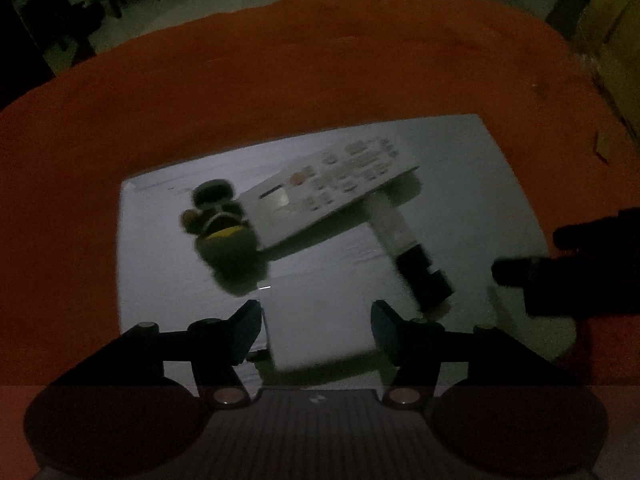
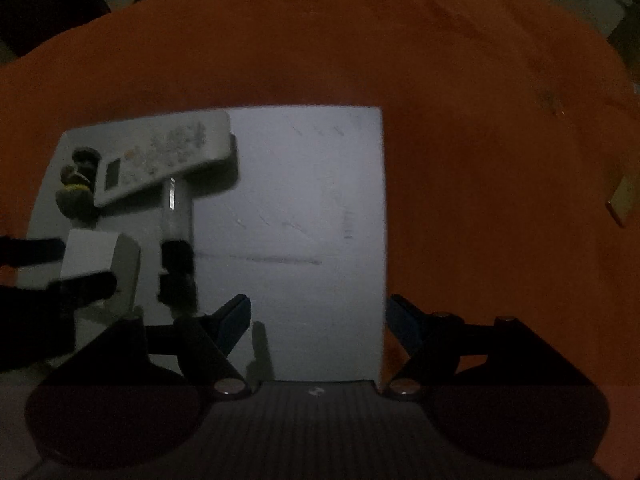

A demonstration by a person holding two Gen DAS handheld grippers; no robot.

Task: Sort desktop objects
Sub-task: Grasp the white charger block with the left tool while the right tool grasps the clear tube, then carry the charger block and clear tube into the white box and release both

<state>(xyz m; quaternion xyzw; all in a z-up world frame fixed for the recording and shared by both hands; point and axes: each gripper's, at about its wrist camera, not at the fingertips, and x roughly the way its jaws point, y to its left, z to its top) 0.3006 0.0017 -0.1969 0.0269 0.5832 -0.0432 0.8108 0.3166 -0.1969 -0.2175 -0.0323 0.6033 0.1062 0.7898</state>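
Observation:
On the orange cloth [image 1: 280, 80] lies a white board [image 1: 460, 184] [image 2: 300, 184]. A white calculator [image 1: 332, 188] [image 2: 160, 156] rests on it, propped over a white tube with a black cap [image 1: 408, 252] [image 2: 176, 240]. A dark toy figure with a yellow band [image 1: 224, 232] [image 2: 76, 188] stands at its left end. My left gripper [image 1: 316, 330] points down, its blue pads against both sides of a white box [image 1: 320, 324] [image 2: 92, 256]. My right gripper [image 2: 320, 320] hangs open over the board's right edge, nothing between its fingers.
A small tan block [image 2: 622, 196] [image 1: 602, 146] lies on the cloth far to the right. The right gripper's dark fingers [image 1: 560, 264] reach in close beside the tube's black cap. Beyond the table edge are a dim floor, chair legs and cardboard boxes.

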